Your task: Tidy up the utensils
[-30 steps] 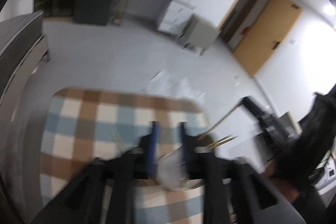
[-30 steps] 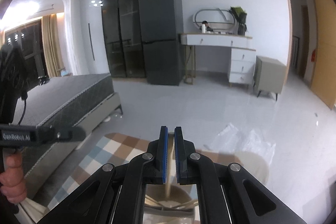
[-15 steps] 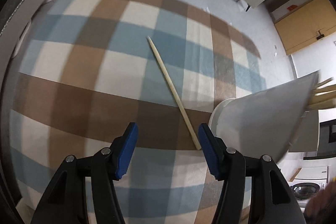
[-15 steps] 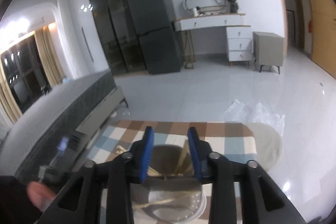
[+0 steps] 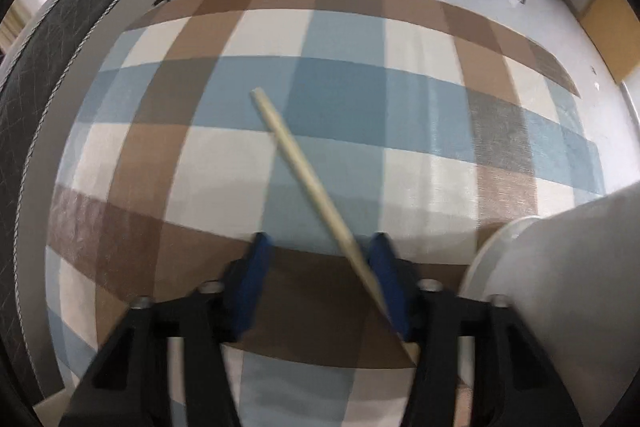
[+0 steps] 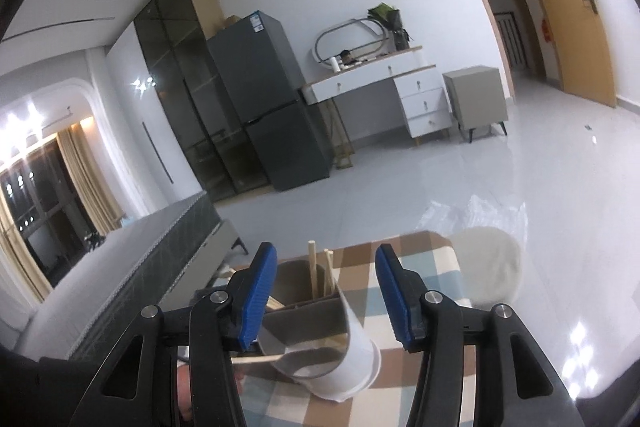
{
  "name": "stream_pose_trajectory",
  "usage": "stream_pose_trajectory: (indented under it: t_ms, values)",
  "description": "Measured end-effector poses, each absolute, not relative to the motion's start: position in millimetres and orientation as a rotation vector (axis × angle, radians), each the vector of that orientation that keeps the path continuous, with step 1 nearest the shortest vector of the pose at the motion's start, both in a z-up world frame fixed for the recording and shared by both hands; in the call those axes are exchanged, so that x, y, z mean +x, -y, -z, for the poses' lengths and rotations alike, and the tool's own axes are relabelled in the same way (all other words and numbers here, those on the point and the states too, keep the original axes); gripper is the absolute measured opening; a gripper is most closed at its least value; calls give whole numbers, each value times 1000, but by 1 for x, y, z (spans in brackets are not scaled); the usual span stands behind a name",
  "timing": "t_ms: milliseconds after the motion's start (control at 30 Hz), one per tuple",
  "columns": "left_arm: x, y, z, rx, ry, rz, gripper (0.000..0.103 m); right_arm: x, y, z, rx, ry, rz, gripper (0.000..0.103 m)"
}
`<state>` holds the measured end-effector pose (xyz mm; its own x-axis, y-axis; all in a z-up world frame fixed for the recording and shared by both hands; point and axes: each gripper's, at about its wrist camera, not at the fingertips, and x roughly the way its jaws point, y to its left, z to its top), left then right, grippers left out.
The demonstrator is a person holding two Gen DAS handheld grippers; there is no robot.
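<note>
On the checked tablecloth [image 5: 420,187] a lone wooden chopstick [image 5: 304,179] lies slantwise between the left gripper's [image 5: 320,259] wide-open jaws, apparently lined up for pickup. The right gripper [image 6: 324,287], also wide open and empty, straddles the white utensil holder [image 6: 356,351], probably steadying it.

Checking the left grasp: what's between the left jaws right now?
In the left wrist view, the left gripper is open; the chopstick crosses the gap near the right jaw, over checked tablecloth. Contact unclear.
</note>
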<state>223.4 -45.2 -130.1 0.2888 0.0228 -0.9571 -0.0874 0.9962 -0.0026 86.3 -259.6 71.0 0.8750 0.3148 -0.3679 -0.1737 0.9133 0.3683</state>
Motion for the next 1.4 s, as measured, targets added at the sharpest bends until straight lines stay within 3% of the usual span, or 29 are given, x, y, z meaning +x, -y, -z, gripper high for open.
stream_pose_trajectory:
  t_ms: [67, 133, 367, 700, 1067, 1400]
  values:
    - [220, 44, 128, -41, -1271, -50, 13, 87, 259, -71, 332, -436, -261, 51]
    - [214, 38, 129, -48, -1278, -33, 2, 87, 257, -71, 333, -435, -274, 51]
    - [179, -6, 120, -148, -1269, -11, 1, 83, 252, -66, 323, -444, -267, 51]
    - [118, -39, 36, -325, -1062, 110, 1, 67, 240, -56, 291, -462, -234, 51]
    - [72, 4, -44, -363, -832, 374, 1, 56, 232, -60, 491, -494, -517, 51]
    - [51, 54, -59, -293, -803, 569, 1, 128, 211, -82, 592, -695, -666, 50]
